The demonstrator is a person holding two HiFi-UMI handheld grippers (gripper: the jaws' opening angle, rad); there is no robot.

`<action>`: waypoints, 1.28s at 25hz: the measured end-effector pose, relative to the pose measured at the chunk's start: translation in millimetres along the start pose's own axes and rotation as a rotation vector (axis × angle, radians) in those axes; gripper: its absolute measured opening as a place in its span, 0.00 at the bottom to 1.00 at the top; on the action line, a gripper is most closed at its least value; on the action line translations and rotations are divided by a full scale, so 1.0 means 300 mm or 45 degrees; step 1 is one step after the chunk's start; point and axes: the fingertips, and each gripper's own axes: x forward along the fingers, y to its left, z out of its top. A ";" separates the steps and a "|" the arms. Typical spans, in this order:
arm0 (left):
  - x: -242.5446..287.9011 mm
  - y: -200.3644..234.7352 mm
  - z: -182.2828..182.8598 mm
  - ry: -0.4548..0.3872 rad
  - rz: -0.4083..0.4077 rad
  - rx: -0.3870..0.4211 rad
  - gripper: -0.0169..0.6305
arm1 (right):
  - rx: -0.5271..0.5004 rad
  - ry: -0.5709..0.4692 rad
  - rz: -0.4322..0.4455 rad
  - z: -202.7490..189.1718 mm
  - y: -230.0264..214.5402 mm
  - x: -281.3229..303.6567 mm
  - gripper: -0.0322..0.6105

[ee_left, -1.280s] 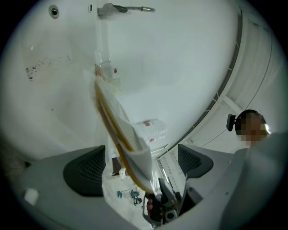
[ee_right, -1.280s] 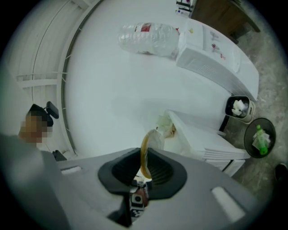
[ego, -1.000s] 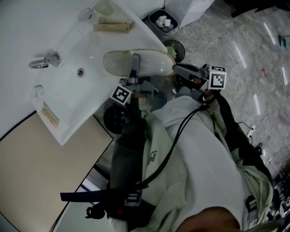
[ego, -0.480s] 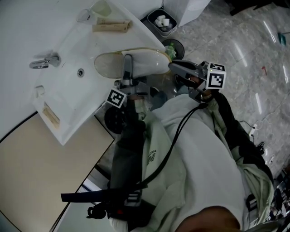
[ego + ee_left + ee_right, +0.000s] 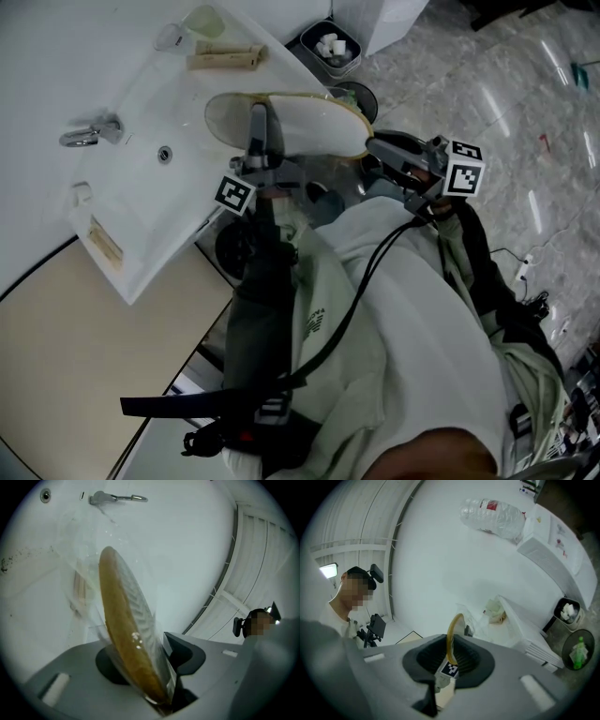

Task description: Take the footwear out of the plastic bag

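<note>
A pale slipper with a yellow sole point(image 5: 302, 122) lies flat inside a clear plastic bag, held above the sink's near corner. My left gripper point(image 5: 257, 120) clamps it across the middle. In the left gripper view the bagged slipper point(image 5: 125, 634) runs edge-on between the jaws of the left gripper point(image 5: 149, 662), which are opening while the pads still touch it. My right gripper point(image 5: 372, 148) is shut on the slipper's right end. In the right gripper view its thin yellow rim point(image 5: 451, 634) and a coded label stand between the jaws of the right gripper point(image 5: 449, 662).
A white sink point(image 5: 141, 202) with a faucet point(image 5: 89, 129) sits at the left. A cup point(image 5: 208, 19) and long packets point(image 5: 225, 58) rest on its far rim. On the marble floor stand a small bin point(image 5: 330, 45) and a green bottle point(image 5: 355, 98).
The bagged slipper has risen and shifted right, away from the basin. Both grippers moved with it, the right one further right.
</note>
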 end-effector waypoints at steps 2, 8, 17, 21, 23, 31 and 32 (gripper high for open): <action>0.016 0.001 -0.017 0.008 -0.007 -0.012 0.31 | -0.014 -0.023 -0.020 0.008 0.007 -0.031 0.12; 0.039 0.022 -0.010 0.002 0.000 -0.013 0.33 | -0.049 -0.144 -0.065 0.062 0.029 -0.170 0.12; 0.089 0.092 -0.015 0.176 0.002 -0.006 0.26 | -0.057 -0.296 -0.089 0.101 0.055 -0.319 0.12; 0.080 0.135 0.021 0.135 0.024 -0.033 0.10 | -0.065 -0.374 -0.105 0.134 0.065 -0.377 0.12; 0.084 0.150 0.021 0.161 0.030 -0.023 0.06 | -0.057 -0.401 -0.106 0.154 0.054 -0.386 0.12; 0.037 0.321 0.078 0.217 0.187 -0.050 0.04 | -0.098 -0.357 -0.092 0.195 0.067 -0.327 0.12; 0.030 0.331 0.086 0.241 0.203 -0.031 0.04 | -0.106 -0.349 -0.097 0.197 0.075 -0.338 0.12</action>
